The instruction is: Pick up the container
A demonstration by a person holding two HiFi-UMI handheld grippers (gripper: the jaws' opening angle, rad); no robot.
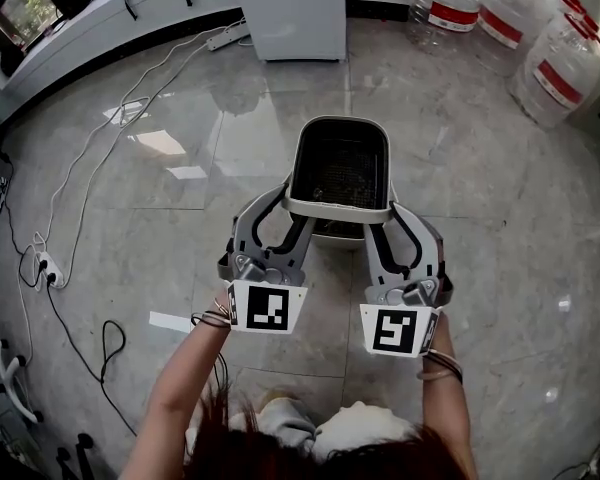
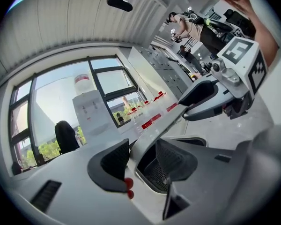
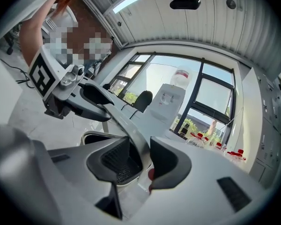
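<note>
We find the left tongs (image 2: 143,156) and right tongs (image 3: 143,154) each clamped on the near rim of the grey container (image 1: 382,148), one pad inside and one outside, over the tiled floor (image 1: 490,228). We advise raising both hands together and level, to prevent tipping.

grey container (image 1: 338,209) with black mesh inside; black-and-white square markers (image 1: 268,308) on left gripper (image 1: 292,206) and right gripper (image 1: 385,218).
</note>
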